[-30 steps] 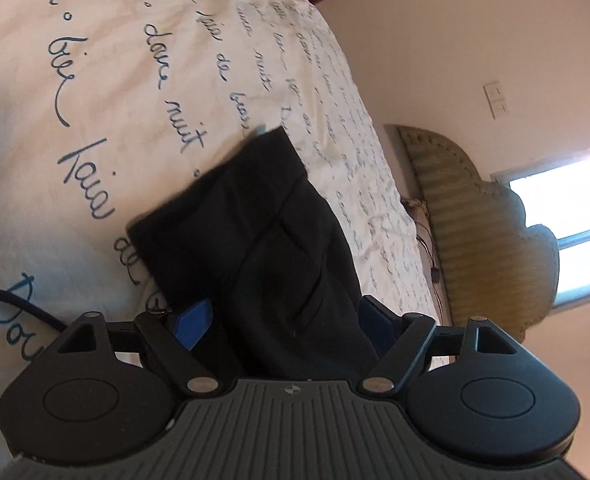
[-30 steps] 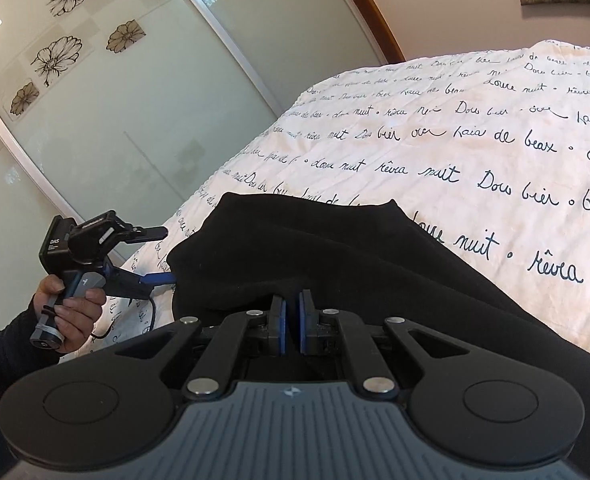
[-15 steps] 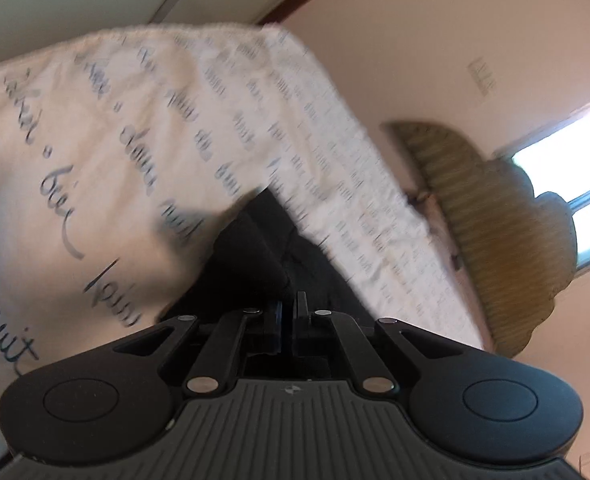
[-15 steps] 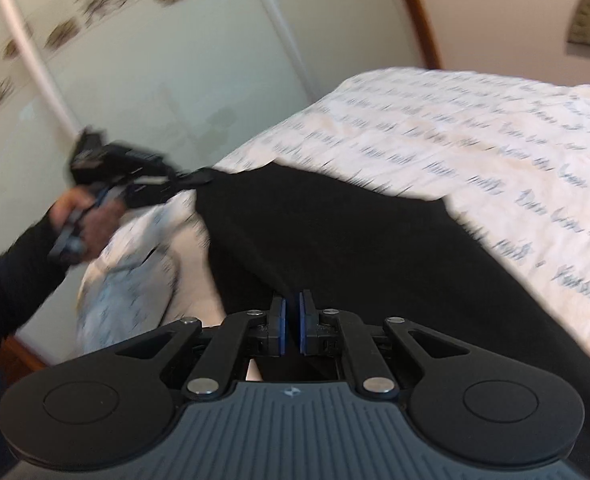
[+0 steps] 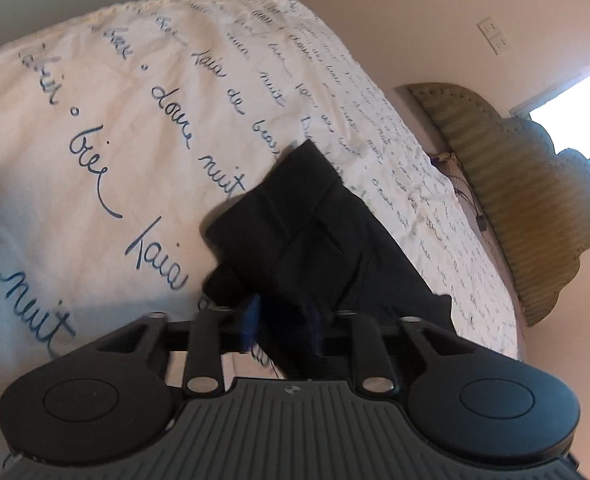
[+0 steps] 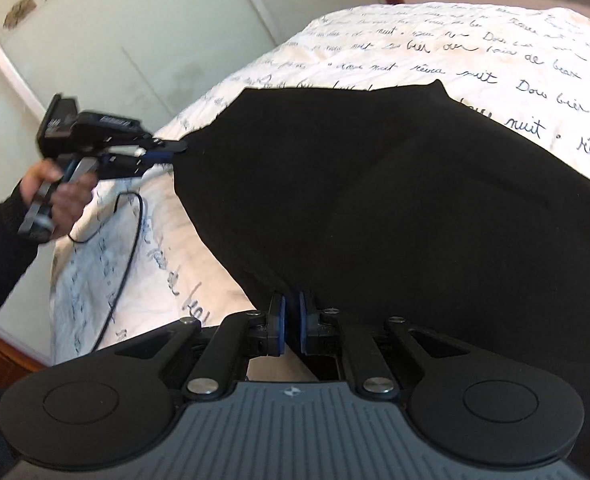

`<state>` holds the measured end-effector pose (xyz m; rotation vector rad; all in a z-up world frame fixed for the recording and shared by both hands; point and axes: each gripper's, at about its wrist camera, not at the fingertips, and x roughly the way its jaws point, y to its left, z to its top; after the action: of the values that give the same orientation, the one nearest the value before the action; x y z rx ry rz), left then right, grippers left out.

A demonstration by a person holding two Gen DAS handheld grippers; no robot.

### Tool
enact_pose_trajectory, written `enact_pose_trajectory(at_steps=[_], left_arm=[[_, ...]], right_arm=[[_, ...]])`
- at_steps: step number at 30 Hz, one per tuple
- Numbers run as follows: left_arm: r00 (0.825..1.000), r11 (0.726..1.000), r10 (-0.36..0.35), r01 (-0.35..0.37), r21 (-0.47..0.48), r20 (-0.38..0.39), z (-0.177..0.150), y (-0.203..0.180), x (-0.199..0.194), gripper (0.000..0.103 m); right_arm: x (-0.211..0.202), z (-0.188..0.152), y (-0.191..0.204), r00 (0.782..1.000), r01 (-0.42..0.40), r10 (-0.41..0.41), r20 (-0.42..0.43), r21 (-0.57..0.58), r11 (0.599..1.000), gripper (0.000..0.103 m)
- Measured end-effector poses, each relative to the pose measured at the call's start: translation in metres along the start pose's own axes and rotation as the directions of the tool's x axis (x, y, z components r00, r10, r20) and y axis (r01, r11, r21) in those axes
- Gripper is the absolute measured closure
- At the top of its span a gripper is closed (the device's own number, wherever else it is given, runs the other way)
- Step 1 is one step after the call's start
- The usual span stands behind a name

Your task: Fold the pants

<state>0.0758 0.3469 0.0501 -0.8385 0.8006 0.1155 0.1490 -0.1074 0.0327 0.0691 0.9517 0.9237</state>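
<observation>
Black pants [image 6: 395,200] spread on the bed's script-printed duvet [image 6: 475,40]. The right gripper [image 6: 291,330], pressed together, pinches the near edge, apparently to carry a fold. The left gripper [image 5: 287,324] has just been opening, cloth between its parted, blurred fingers; contact unclear.

A bedroom in a home. A bed [image 5: 95,128] wears a white cover printed with handwritten words, with a padded headboard [image 5: 515,200] and bright window [image 5: 583,112] behind. Frosted wardrobe doors [image 6: 135,40] with flower patterns stand alongside.
</observation>
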Motion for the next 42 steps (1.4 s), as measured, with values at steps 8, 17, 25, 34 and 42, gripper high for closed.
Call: enact_pose_trajectory(at_steps=[8,17,25,34,42], left_arm=[[0.954,0.954,-0.294,0.290,-0.073,-0.053,-0.073,-0.064,-0.016,0.040],[0.940,0.944,-0.284,0.239,-0.228,-0.190,-0.130,-0.121,0.061,0.040],[0.965,0.969,-0.160,0.113,-0.217,-0.208,-0.139,-0.134,0.097,0.076],[0.956,0.975,-0.147,0.097,-0.200,-0.254,-0.143,-0.119,0.105,0.093],[0.955,0.971,-0.156,0.102,-0.214,-0.253,-0.149,-0.116,0.108,0.091]], right_arm=[[-0.017,0.007,-0.005,0.995,-0.035,0.031,0.096,0.037,0.999,0.096],[-0.018,0.005,-0.005,0.990,-0.056,0.051,0.129,0.041,0.998,0.095],[-0.021,-0.001,-0.008,0.988,-0.072,0.057,0.141,0.100,0.992,0.093],[-0.138,-0.073,-0.084,0.878,-0.200,-0.097,0.469,0.542,0.816,0.088],[-0.224,-0.150,-0.178,0.648,-0.466,-0.407,0.644,0.757,0.458,0.036]])
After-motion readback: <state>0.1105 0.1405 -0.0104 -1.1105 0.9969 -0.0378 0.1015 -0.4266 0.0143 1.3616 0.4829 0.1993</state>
